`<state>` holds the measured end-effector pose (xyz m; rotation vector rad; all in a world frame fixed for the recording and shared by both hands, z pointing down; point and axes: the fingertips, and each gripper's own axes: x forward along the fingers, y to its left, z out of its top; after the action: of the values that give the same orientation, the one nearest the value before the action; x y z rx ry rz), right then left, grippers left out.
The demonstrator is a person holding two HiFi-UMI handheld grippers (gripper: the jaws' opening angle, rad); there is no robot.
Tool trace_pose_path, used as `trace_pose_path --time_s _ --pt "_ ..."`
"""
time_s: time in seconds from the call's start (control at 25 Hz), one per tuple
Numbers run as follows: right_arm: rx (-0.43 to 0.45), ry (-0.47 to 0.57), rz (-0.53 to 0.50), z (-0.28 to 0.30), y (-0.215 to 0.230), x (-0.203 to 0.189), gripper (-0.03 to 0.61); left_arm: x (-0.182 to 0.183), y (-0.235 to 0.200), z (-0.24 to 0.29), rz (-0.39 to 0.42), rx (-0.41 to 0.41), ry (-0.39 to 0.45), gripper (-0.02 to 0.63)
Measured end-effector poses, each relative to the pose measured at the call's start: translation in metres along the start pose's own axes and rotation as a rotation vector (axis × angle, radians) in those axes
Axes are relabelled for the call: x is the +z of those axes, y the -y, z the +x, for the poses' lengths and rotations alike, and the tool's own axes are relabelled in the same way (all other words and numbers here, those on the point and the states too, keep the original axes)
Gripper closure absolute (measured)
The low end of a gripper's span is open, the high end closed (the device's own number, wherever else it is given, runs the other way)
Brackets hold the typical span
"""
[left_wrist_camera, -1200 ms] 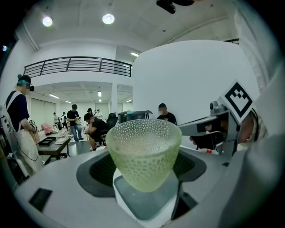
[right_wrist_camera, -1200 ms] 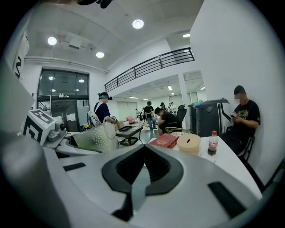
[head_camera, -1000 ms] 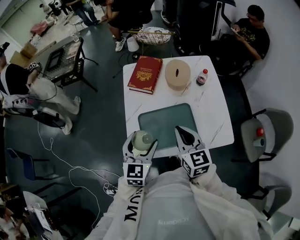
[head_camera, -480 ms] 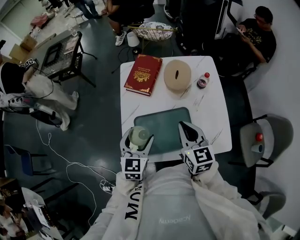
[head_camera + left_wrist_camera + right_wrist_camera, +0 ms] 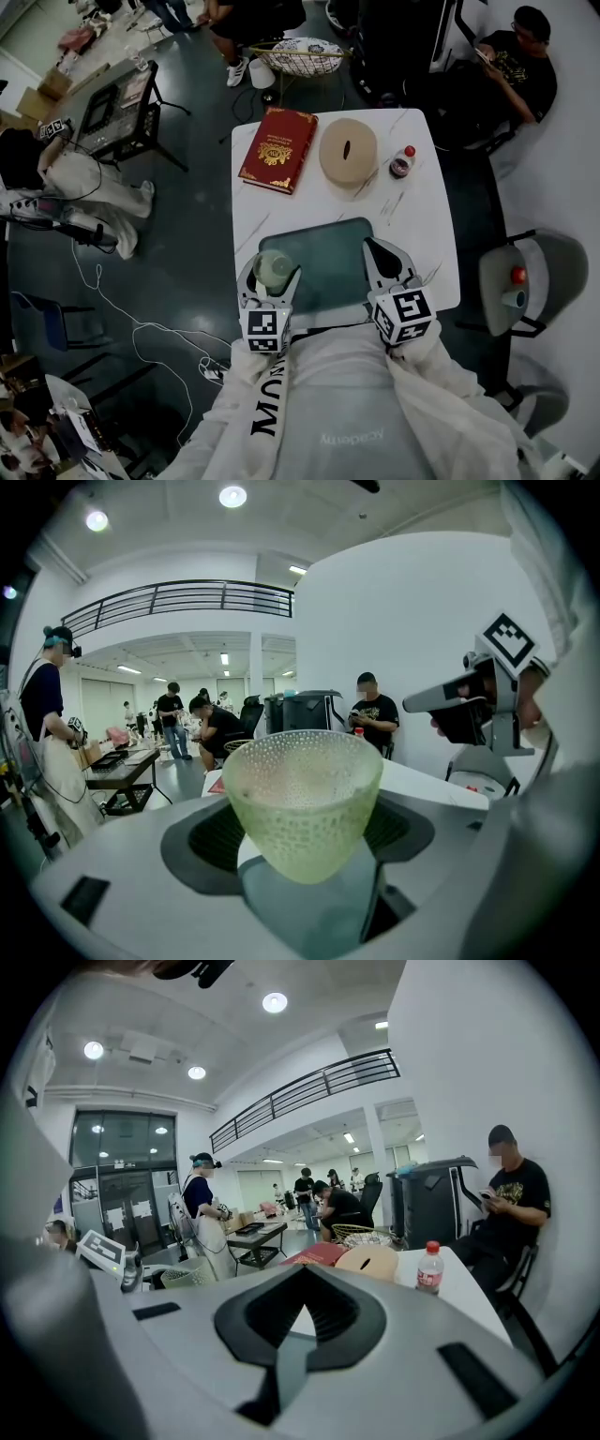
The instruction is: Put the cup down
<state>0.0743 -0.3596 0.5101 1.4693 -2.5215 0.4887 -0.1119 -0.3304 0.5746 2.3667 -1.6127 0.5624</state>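
So the left gripper [image 5: 271,278] is clamped on the cup [image 5: 274,267], a pale green dimpled one, upright with its mouth facing up. In the left gripper view the cup [image 5: 302,799] sits right between the 2 jaws, squeezed at its lower half. From the head view it hovers over the 7 o'clock corner of the green mat [image 5: 328,255] on the white table [image 5: 427,234]; can't tell if its base touches anything.

The right gripper [image 5: 376,249] is at the mat's 4 o'clock edge, jaws pinched together with nothing in them.

Far side of the table: a red book [image 5: 275,150] at 11 o'clock, a round tan box [image 5: 349,150] at 12 and a small bottle [image 5: 402,161] at 1 o'clock, all well apart from the cup.
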Motion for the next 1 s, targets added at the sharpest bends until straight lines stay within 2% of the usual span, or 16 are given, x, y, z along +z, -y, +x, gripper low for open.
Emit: trace_pose_path --time_s 0.76,1.0 --pt "-0.037 -0.055 0.018 0.004 0.052 -0.015 0.574 -0.042 -0.01 0.06 -0.038 0.067 -0.068 0.229" --pt "-0.035 -0.06 0.021 0.008 0.053 -0.017 0.574 -0.045 -0.014 0.073 -0.015 0.073 -0.059 0.229"
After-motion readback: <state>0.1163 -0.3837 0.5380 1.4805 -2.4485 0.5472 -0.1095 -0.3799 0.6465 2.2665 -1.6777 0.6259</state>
